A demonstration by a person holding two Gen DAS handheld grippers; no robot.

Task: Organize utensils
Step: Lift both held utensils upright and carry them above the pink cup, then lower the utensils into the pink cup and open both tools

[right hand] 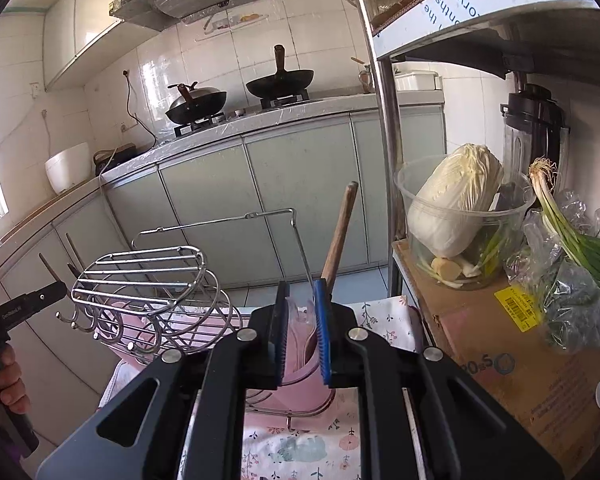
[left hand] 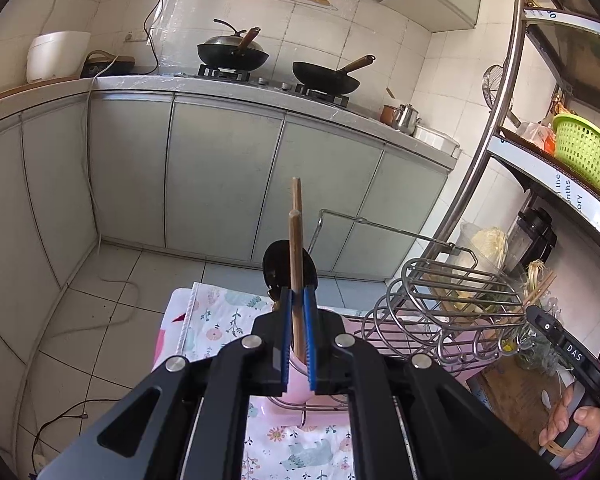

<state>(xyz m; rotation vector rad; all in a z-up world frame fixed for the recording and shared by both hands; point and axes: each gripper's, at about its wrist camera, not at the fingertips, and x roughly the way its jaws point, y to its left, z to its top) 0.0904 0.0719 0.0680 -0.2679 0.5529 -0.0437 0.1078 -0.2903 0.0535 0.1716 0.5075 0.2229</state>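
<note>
Over a floral-clothed table, the left gripper (left hand: 297,312) is clenched on upright wooden chopsticks (left hand: 296,240) and the right gripper (right hand: 302,320) on a wooden-handled utensil (right hand: 340,232), both poised near the wire rack (right hand: 148,280), apparently for sorting.

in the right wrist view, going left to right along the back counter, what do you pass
white rice cooker → black appliance with a cord → lidded wok → open wok → small metal pot → white container
</note>
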